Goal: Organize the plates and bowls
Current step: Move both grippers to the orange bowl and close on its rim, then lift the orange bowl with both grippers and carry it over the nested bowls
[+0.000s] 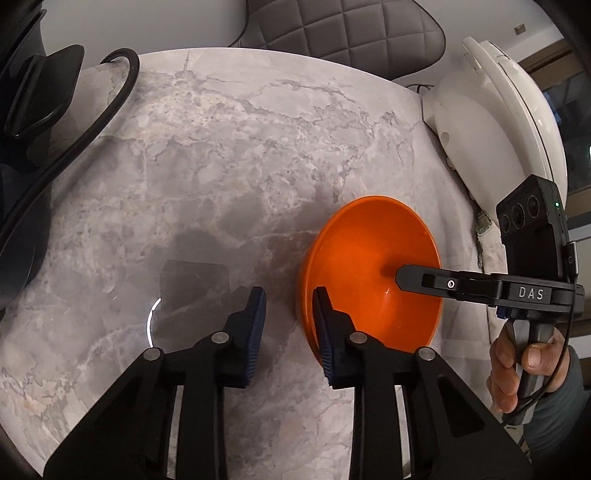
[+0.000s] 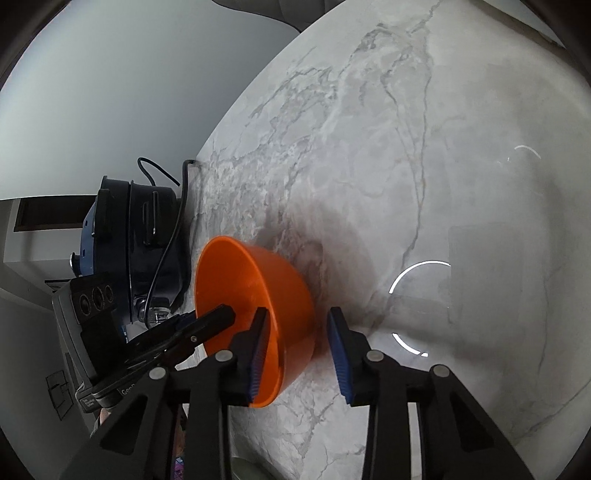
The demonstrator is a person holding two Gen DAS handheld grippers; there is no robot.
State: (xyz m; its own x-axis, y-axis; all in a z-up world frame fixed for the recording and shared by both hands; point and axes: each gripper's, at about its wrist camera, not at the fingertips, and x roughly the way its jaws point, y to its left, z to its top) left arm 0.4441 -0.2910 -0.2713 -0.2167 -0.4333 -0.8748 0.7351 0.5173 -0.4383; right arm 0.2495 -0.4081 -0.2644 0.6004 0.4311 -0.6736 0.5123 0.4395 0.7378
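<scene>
An orange bowl [image 1: 369, 251] [image 2: 236, 273] stands on the marble table [image 1: 221, 147] [image 2: 369, 147]. In the left wrist view my left gripper [image 1: 289, 293] straddles the bowl's near left rim. Its right pad is inside the bowl, and its left pad is outside with a strip of table showing before the wall, so it is open. In the right wrist view my right gripper [image 2: 298, 312] straddles the opposite rim. Its left pad is inside, its right pad just clear of the outer wall, also open. One of the right gripper's fingers [image 1: 406, 275] reaches into the bowl.
A white domed appliance [image 1: 491, 122] stands at the table's right edge. A dark blue appliance [image 2: 140, 236] with a black cable [image 1: 110, 96] sits at the other side. A quilted grey chair [image 1: 343, 26] is behind the table. A person's hand [image 1: 517, 369] grips the right handle.
</scene>
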